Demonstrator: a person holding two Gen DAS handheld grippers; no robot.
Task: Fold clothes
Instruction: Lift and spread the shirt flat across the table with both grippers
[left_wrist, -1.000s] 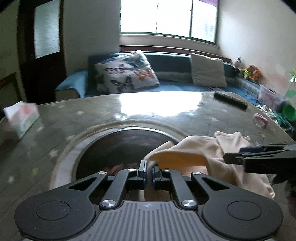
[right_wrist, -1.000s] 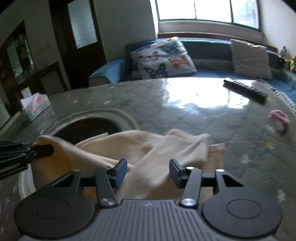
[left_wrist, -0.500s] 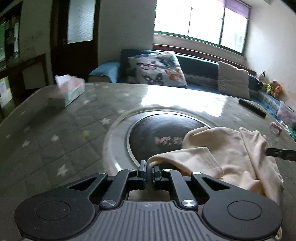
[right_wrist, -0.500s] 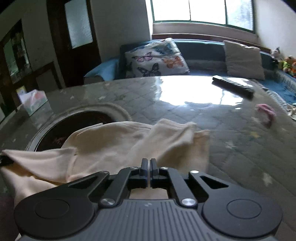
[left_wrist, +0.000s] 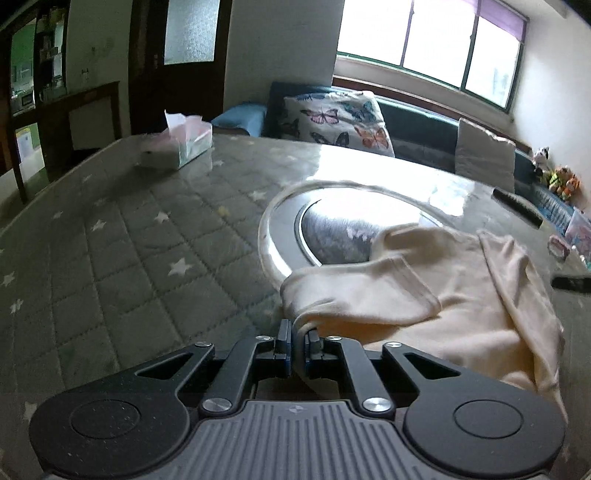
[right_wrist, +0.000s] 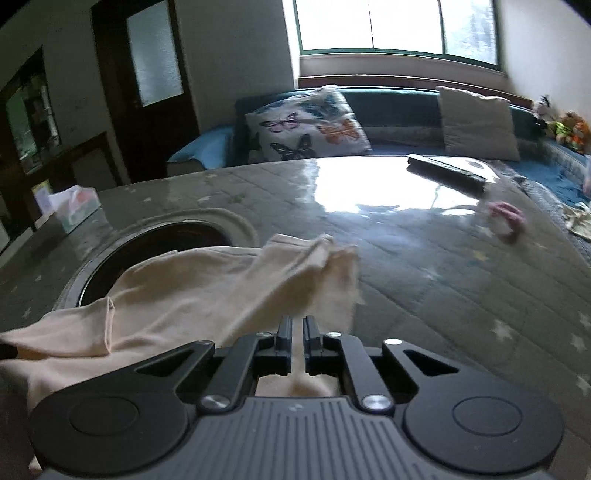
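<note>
A cream garment (left_wrist: 424, 288) lies rumpled on the quilted, star-patterned table (left_wrist: 129, 240), partly over a round glass inset (left_wrist: 332, 221). My left gripper (left_wrist: 298, 334) pinches a folded edge of it at its left end; its jaws are opening slightly with the cloth still between the pads. In the right wrist view the garment (right_wrist: 207, 284) stretches away to the left. My right gripper (right_wrist: 297, 330) holds its near edge, and these jaws too are opening a little around the cloth. The right gripper's tip (left_wrist: 570, 283) shows at the far right of the left wrist view.
A tissue box (left_wrist: 181, 142) stands at the table's far left. At the far right lie a black remote (right_wrist: 443, 170) and a small pink item (right_wrist: 504, 218). Beyond the table is a sofa with a butterfly cushion (left_wrist: 336, 122).
My right gripper went from open to shut on the garment's near edge. My left gripper carried its edge leftwards, drawing the cloth out across the round inset.
</note>
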